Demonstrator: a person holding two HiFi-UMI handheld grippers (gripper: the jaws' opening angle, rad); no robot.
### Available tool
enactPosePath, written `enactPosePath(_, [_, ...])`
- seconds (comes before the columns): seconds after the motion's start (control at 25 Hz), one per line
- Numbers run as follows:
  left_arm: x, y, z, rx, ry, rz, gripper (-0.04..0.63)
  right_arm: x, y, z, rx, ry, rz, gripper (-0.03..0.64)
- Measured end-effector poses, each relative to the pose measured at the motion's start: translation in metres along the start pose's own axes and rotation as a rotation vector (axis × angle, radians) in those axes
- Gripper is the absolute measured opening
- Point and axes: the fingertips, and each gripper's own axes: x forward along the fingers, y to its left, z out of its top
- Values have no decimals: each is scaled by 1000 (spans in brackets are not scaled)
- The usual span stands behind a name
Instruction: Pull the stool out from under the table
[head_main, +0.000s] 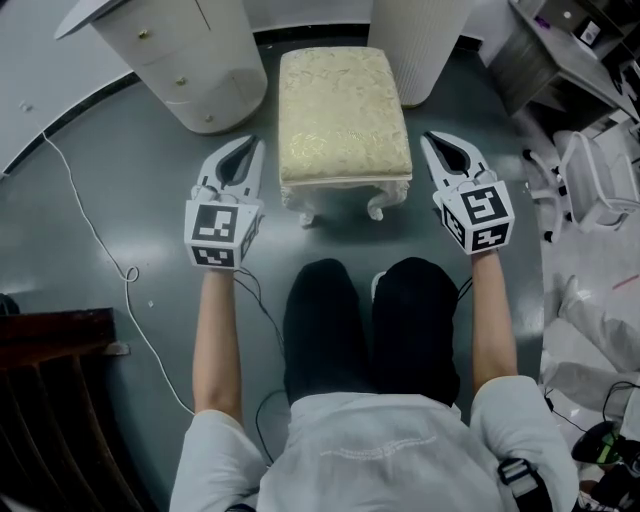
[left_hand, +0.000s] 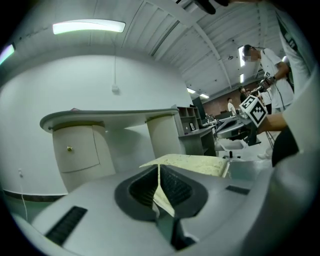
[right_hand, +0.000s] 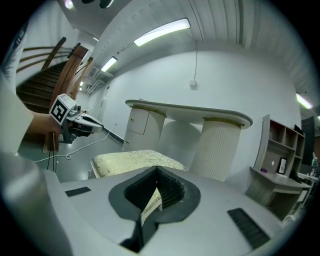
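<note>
The stool (head_main: 343, 115) has a cream patterned cushion and white carved legs. It stands on the grey floor in front of the white table, between the drawer pedestal (head_main: 185, 60) and the ribbed pedestal (head_main: 420, 45). My left gripper (head_main: 252, 143) hangs just left of the stool's front corner, shut and holding nothing. On the other side, my right gripper (head_main: 430, 137) is also shut and empty, close to the cushion's edge but apart from it. The left gripper view shows closed jaws (left_hand: 159, 166) with the stool (left_hand: 195, 162) beyond; the right gripper view shows closed jaws (right_hand: 157, 170) and the stool (right_hand: 130, 161).
The person's black-trousered legs (head_main: 370, 320) stand right behind the stool. A white cable (head_main: 90, 230) trails over the floor at the left. Dark wooden furniture (head_main: 50, 400) fills the lower left. A white office chair (head_main: 590, 185) and bags crowd the right side.
</note>
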Motion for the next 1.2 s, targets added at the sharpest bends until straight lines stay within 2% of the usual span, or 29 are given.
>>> enactPosePath(0.28, [28, -6, 18, 25, 0, -24, 28, 15, -17, 19, -4, -28, 23, 15])
enactPosePath(0.48, [61, -3, 37, -45, 20, -45, 28, 27, -44, 44, 21, 2, 52, 15])
enactPosePath(0.6, [69, 2, 67, -63, 60, -59, 28, 26, -62, 75, 38, 33, 82, 15])
enactPosePath(0.76, [65, 29, 145, -90, 76, -28, 28, 15, -98, 148, 45, 53, 96, 15])
enactPosePath(0.88, [52, 56, 218, -100, 81, -6, 28, 3, -126, 223, 31, 49, 94, 15])
enactPosePath(1.04, [26, 89, 320, -70, 82, 15, 28, -23, -157, 330, 35, 23, 85, 15])
enactPosePath(1.2, [-3, 112, 414, -28, 55, 34, 28, -53, -176, 417, -1, 0, 71, 15])
